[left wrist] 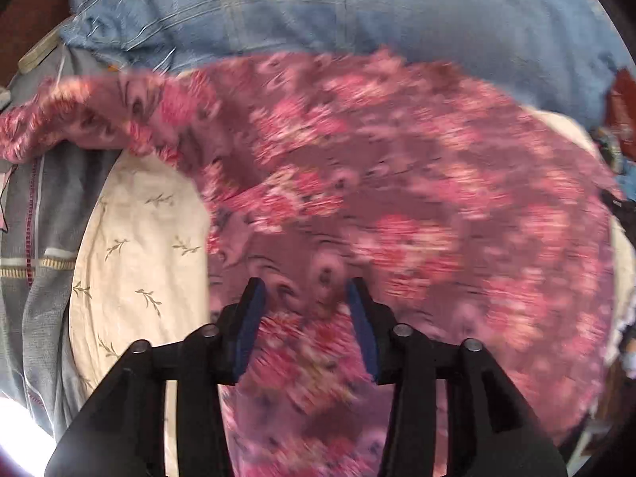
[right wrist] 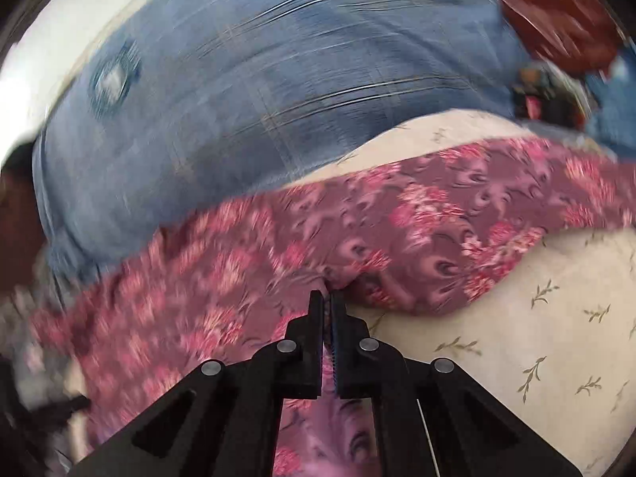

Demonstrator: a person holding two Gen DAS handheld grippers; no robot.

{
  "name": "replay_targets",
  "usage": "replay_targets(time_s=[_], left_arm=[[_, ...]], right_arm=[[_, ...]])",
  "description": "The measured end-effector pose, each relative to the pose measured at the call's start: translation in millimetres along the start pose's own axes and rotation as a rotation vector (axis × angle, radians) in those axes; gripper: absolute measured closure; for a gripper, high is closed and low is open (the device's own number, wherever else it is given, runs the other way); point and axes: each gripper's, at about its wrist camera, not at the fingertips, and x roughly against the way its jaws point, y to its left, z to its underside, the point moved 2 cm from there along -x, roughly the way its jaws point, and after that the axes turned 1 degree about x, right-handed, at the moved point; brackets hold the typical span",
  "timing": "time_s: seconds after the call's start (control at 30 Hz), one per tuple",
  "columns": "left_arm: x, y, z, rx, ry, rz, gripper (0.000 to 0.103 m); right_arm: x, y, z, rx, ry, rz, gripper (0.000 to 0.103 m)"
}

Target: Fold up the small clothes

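Observation:
A small pink and maroon floral garment lies spread over a cream sheet with leaf sprigs. My left gripper is open, its blue-padded fingers apart just above the near part of the garment. In the right wrist view the same floral garment stretches across the frame. My right gripper is shut on a pinched fold of the garment's near edge, with cloth showing between the jaws. Both views are blurred by motion.
A blue checked blanket is bunched behind the garment and fills the back of the right wrist view. Grey striped cloth lies at the left. A dark red object sits at the far right.

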Motion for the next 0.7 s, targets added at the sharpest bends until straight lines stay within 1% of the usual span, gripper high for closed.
replay_targets(time_s=[0.03, 0.07, 0.1, 0.13, 0.17, 0.23, 0.27, 0.3, 0.33, 0.37, 0.4, 0.43, 0.47, 0.5, 0.53, 0.57, 0.6, 0.63, 0.7], left_arm=[[-6, 2, 1, 0.004, -0.019, 0.003, 0.045], [-3, 3, 1, 0.003, -0.051, -0.004, 0.043], [-2, 3, 2, -0.009, -0.042, -0.003, 0.044], [0, 4, 1, -0.009, -0.027, 0.005, 0.044], [5, 6, 1, 0.008, -0.019, 0.029, 0.045], [19, 6, 2, 0.035, -0.038, 0.098, 0.045], [26, 5, 4, 0.035, -0.056, 0.116, 0.045], [29, 1, 5, 0.024, -0.070, 0.117, 0.044], [27, -6, 9, 0.003, -0.076, 0.106, 0.043], [21, -11, 12, -0.015, -0.069, 0.095, 0.042], [9, -18, 15, -0.036, -0.041, 0.076, 0.042], [-1, -24, 17, -0.051, -0.024, 0.051, 0.036], [3, -27, 19, -0.062, -0.087, 0.016, 0.033], [5, -31, 20, -0.080, -0.100, -0.005, 0.033], [6, -34, 19, -0.096, -0.083, -0.003, 0.033], [7, -33, 18, -0.092, -0.074, 0.012, 0.033], [9, -31, 17, -0.083, -0.061, 0.037, 0.033], [10, -29, 16, -0.076, -0.052, 0.057, 0.034], [10, -25, 16, -0.067, -0.042, 0.057, 0.033]], right_arm=[[-12, -4, 3, 0.018, 0.053, 0.033, 0.101], [-20, -3, 7, 0.042, 0.099, 0.049, 0.101], [-16, 0, 9, 0.068, 0.088, 0.054, 0.101], [-9, 2, 8, 0.067, 0.078, 0.048, 0.098], [3, 5, 7, 0.054, 0.056, 0.017, 0.095], [24, 12, 9, 0.046, 0.008, -0.083, 0.095], [34, 17, 13, 0.055, -0.011, -0.126, 0.094], [39, 20, 19, 0.065, -0.016, -0.145, 0.092], [40, 24, 29, 0.079, -0.002, -0.161, 0.087], [35, 27, 40, 0.095, 0.030, -0.160, 0.082], [22, 28, 54, 0.115, 0.084, -0.127, 0.081], [7, 27, 66, 0.134, 0.151, -0.074, 0.082], [12, 27, 71, 0.153, 0.090, -0.081, 0.084], [17, 27, 71, 0.159, 0.078, -0.090, 0.083], [20, 25, 68, 0.146, 0.099, -0.092, 0.083], [28, 16, 59, 0.092, 0.094, -0.121, 0.083], [35, 8, 52, 0.056, 0.061, -0.133, 0.083], [49, -12, 39, -0.002, 0.000, -0.116, 0.083], [70, -67, 12, -0.164, -0.100, -0.033, 0.074]])
